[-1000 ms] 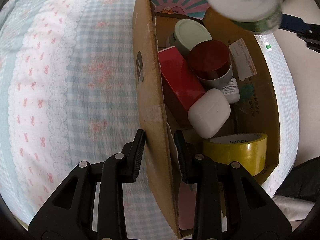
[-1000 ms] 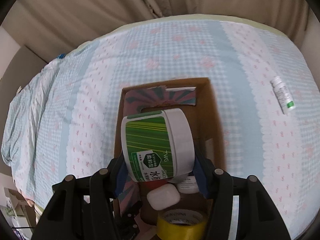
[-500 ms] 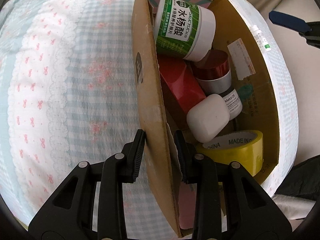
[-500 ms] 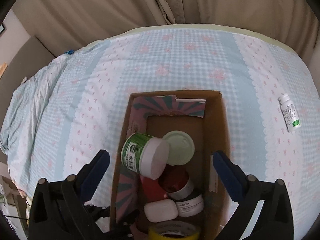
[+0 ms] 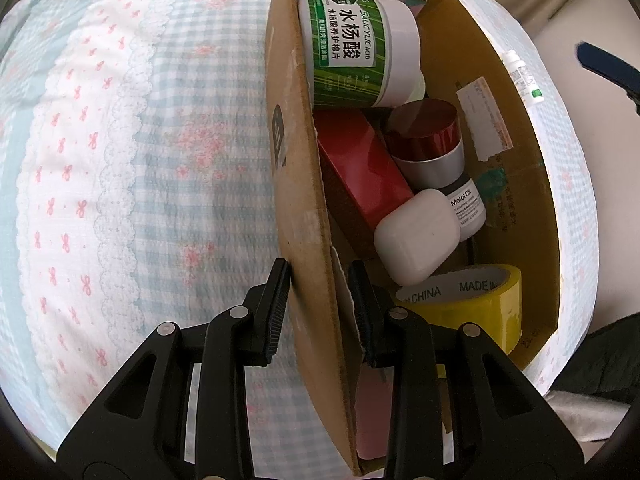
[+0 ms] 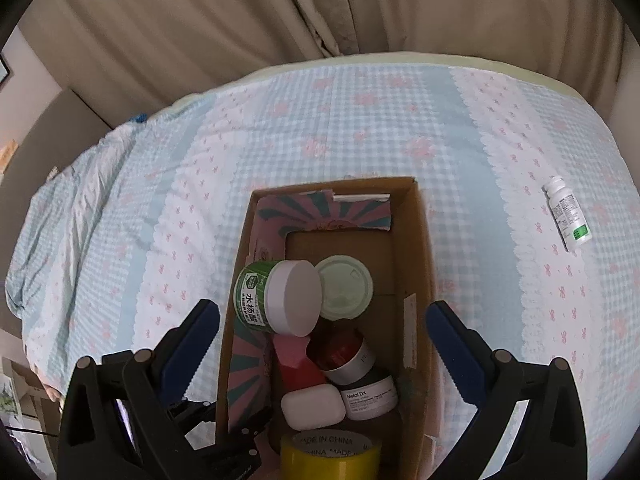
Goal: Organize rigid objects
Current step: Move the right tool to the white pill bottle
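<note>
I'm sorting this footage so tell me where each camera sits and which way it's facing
Left wrist: low at the cardboard box's side wall, looking along it; the left gripper straddles that wall.
Right wrist: above the box, looking down over the bed; the right gripper hangs open, and the left gripper shows bottom left.
Shared: green-label jar, white case, yellow tape roll, white bottle on the bedspread.

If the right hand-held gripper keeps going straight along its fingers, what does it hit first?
Probably the green-labelled jar lying on its side on top of the pile in the cardboard box. The right hand-held gripper is open and centred over it, though depth is unclear.
</note>
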Demonstrator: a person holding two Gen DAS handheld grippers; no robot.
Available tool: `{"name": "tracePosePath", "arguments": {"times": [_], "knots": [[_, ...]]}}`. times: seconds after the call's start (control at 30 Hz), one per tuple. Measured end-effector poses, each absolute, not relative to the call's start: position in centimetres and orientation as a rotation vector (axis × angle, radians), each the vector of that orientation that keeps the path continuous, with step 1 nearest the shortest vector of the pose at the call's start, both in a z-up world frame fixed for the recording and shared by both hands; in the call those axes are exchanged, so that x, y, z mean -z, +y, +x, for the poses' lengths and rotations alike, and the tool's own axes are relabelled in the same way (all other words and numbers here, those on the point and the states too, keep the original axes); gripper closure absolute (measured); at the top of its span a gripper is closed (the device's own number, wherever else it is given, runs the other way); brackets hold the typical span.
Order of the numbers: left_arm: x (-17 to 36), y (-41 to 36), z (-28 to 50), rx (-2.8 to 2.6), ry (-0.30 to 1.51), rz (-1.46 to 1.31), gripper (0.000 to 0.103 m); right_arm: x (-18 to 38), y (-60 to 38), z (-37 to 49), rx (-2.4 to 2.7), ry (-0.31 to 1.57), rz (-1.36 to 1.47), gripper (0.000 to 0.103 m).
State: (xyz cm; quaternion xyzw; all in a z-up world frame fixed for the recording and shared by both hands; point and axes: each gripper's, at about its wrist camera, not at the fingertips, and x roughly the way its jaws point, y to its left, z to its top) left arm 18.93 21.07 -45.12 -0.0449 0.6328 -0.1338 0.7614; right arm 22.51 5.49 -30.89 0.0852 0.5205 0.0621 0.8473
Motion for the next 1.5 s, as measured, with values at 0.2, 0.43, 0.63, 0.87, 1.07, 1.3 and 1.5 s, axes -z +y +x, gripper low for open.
{"name": "tracePosePath", "arguments": {"times": [0.2, 0.43, 0.63, 0.87, 1.07, 1.3, 1.5], "knots": [[45.1, 21.4, 18.9, 0.263, 1.373, -0.133, 0.076, 28.6, 3.4, 21.1, -0.108, 1.052, 0.182, 0.000], [45.1, 22.2, 18.6, 0.259, 1.364, -0.181, 0.076, 21.9, -2.0, 18.9, -0.077, 0.965, 0.147, 0.000], [45.1, 22.5, 17.9, 0.253, 1.343, -0.191, 0.076, 17.5, -9.2, 17.2, 0.005, 0.914, 0.062, 0.000], [45.0, 22.6, 16.9, 0.193, 1.304, -0.251, 0.076, 18.0, -16.1, 17.9, 0.011, 0.920, -0.007, 0.000], [45.1, 23.0, 15.9, 0.168, 1.278, -0.285, 0.076, 22.0, -20.9, 21.0, -0.007, 0.948, 0.023, 0.000], [44.8, 22.3, 15.7, 0.157, 1.276, -0.251, 0.076, 29.7, -25.3, 26.3, -0.019, 1.011, 0.083, 0.000], [44.6, 22.3, 15.7, 0.147, 1.268, -0.266, 0.076, 36.1, -26.8, 29.8, -0.020, 1.055, 0.078, 0.002]]}}
